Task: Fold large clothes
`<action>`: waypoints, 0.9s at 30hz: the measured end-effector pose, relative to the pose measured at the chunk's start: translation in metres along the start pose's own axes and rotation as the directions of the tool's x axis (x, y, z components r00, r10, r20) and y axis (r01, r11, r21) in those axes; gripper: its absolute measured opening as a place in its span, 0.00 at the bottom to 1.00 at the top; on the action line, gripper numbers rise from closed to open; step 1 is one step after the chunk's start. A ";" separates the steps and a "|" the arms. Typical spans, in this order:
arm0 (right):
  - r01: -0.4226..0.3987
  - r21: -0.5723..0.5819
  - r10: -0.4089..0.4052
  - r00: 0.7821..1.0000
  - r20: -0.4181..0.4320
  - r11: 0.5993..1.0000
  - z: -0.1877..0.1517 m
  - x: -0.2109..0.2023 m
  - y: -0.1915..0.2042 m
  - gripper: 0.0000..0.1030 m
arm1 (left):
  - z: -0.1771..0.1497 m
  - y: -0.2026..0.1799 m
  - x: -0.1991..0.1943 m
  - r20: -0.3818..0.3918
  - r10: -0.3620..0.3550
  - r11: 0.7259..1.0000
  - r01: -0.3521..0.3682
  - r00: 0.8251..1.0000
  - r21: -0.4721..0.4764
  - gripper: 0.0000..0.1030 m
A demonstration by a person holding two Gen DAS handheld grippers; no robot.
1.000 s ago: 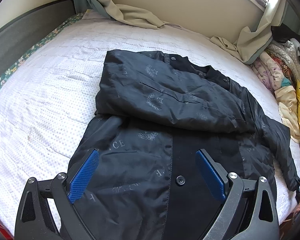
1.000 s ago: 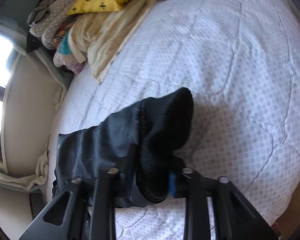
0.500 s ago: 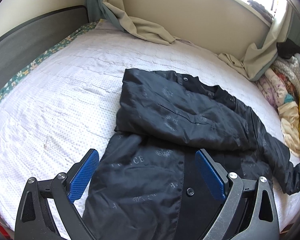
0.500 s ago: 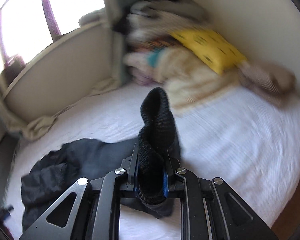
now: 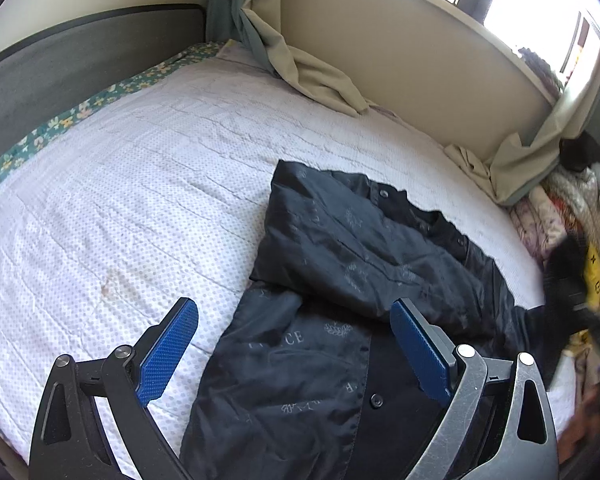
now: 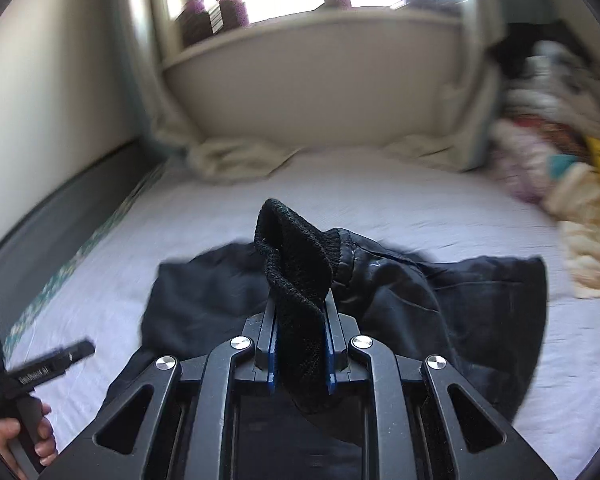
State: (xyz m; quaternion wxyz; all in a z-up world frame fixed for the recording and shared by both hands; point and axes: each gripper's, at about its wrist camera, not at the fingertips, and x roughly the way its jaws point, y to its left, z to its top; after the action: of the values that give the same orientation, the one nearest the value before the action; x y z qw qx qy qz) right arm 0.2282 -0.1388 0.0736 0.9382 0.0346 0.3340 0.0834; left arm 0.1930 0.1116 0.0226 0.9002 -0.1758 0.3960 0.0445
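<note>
A black jacket [image 5: 340, 280] lies on the white dotted bedspread [image 5: 120, 200], one sleeve folded across its chest. My left gripper [image 5: 296, 344] hovers open above its lower front, blue pads wide apart with nothing between them. In the right wrist view my right gripper [image 6: 300, 344] is shut on the jacket's black knit cuff [image 6: 296, 264], which stands up out of the jaws, the sleeve trailing back to the jacket [image 6: 440, 312]. At the right edge of the left wrist view the lifted sleeve and cuff [image 5: 564, 276] show blurred. A hand holding the left gripper's handle [image 6: 24, 412] appears at lower left.
A grey headboard [image 5: 60, 68] runs along the bed's left side. Beige curtains [image 5: 308, 76] spill onto the bed under the window wall. A heap of folded bedding and clothes with a yellow cushion [image 6: 560, 168] fills the right side.
My right gripper has swung the cuff up and across from the bed's right side toward the jacket's middle, rolling upright. The left gripper has drawn back and risen a little, still open.
</note>
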 end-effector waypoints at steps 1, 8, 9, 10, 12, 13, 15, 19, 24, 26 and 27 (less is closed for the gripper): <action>-0.013 -0.025 0.012 0.999 -0.031 1.000 -0.005 0.015 0.016 0.13 | 0.002 0.001 -0.001 0.005 -0.001 1.000 0.001 1.000 -0.003 0.95; -0.034 -0.159 0.000 0.977 -0.212 0.987 -0.055 0.100 0.080 0.13 | 0.006 0.006 0.000 0.000 -0.005 1.000 0.005 1.000 -0.006 0.95; -0.032 -0.161 -0.006 0.973 -0.232 0.987 -0.059 0.108 0.083 0.13 | 0.006 0.006 0.001 -0.006 -0.008 1.000 0.008 1.000 -0.007 0.95; -0.040 -0.152 0.000 0.968 -0.251 0.988 -0.063 0.114 0.084 0.14 | 0.006 0.007 0.002 -0.009 -0.010 1.000 0.010 1.000 -0.007 0.95; -0.070 -0.129 0.032 0.961 -0.276 0.989 -0.065 0.116 0.080 0.19 | 0.005 0.007 0.004 -0.015 -0.014 1.000 0.014 1.000 -0.006 0.95; -0.099 -0.106 0.065 0.956 -0.287 0.989 -0.063 0.116 0.078 0.29 | 0.004 0.006 0.005 -0.019 -0.016 1.000 0.016 1.000 -0.006 0.95; -0.129 -0.073 0.104 0.956 -0.276 0.989 -0.056 0.103 0.072 0.53 | 0.003 0.005 0.008 -0.025 -0.013 1.000 0.013 1.000 -0.004 0.95; -0.170 -0.044 0.156 0.962 -0.224 0.984 -0.033 0.064 0.044 0.63 | -0.002 -0.002 0.015 -0.043 -0.003 1.000 0.004 0.999 0.022 0.95; -0.134 0.000 0.133 0.982 -0.131 0.991 -0.018 0.014 -0.027 0.72 | -0.011 -0.016 0.030 -0.085 -0.011 0.998 0.016 0.996 0.062 0.95; -0.089 0.016 0.090 0.992 -0.084 0.996 -0.021 0.002 -0.055 0.76 | -0.015 -0.021 0.039 -0.112 -0.019 0.997 0.027 0.994 0.074 0.95; -0.066 0.034 0.068 0.996 -0.059 0.997 -0.025 -0.003 -0.072 0.77 | -0.019 -0.025 0.045 -0.133 -0.028 0.996 0.039 0.991 0.080 0.94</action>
State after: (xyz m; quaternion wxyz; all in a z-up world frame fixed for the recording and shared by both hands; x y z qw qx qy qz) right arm 0.2199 -0.2097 0.0473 0.9239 0.0583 0.3618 0.1103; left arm 0.2157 0.0793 -0.0149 0.8790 -0.1476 0.4533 0.0014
